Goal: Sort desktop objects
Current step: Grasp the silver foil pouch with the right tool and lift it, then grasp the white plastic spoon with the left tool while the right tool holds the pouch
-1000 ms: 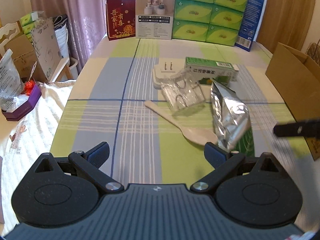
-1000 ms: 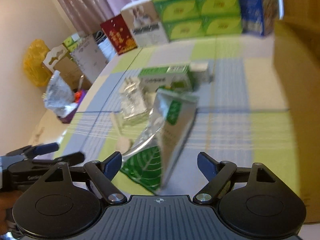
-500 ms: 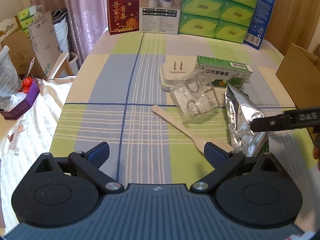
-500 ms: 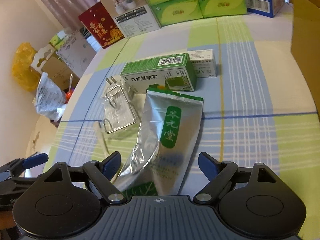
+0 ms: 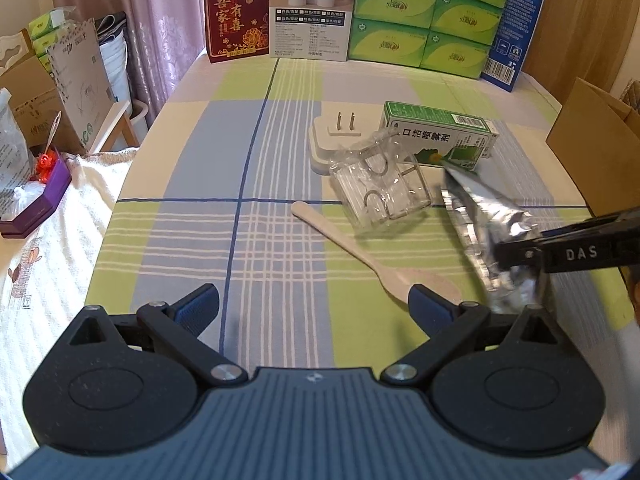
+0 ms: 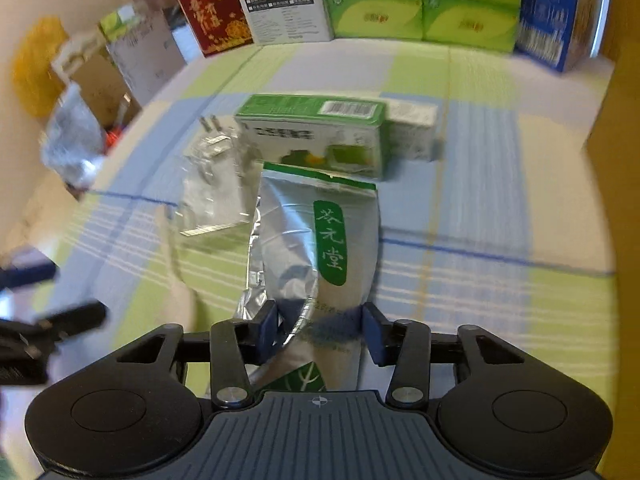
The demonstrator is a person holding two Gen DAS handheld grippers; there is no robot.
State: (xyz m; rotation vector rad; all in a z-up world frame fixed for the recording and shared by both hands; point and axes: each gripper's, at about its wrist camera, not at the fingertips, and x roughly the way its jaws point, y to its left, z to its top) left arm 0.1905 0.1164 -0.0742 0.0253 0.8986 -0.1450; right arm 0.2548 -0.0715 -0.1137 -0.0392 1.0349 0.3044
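From the left wrist camera, the left gripper (image 5: 314,302) hangs over the checked green, blue and cream tablecloth (image 5: 240,168) with its blue-padded fingers spread wide and nothing between them. Just ahead of its right finger lies the bowl of a pale wooden spoon (image 5: 372,258), whose handle runs away toward the middle of the cloth. Beyond the spoon sit a clear plastic box with wire hooks inside (image 5: 382,186), a white two-pin plug adapter (image 5: 332,140) touching it, and a long green-and-white carton (image 5: 438,138). Off the right finger, the crinkled silver foil pouch (image 5: 480,224) is held near its close end by the right gripper (image 5: 516,260), a black bar marked DAS; the pouch looks tilted, though whether it is fully off the cloth I cannot tell.

In the blurred right wrist view, the right gripper's blue fingers (image 6: 266,330) press on either edge of the pouch's lower end, with the green label strip pointing away from them. The carton lies just beyond the pouch's far edge, a small white box (image 6: 412,130) beside it, and the brown cardboard box wall (image 6: 616,128) stands far off the right finger.

The step in hand seems to be lifting the pouch away for sorting. Foil is slippery and buckles, so keep the squeeze firm, raise it straight so the far end clears the carton, and let the left gripper stay clear of the spoon.
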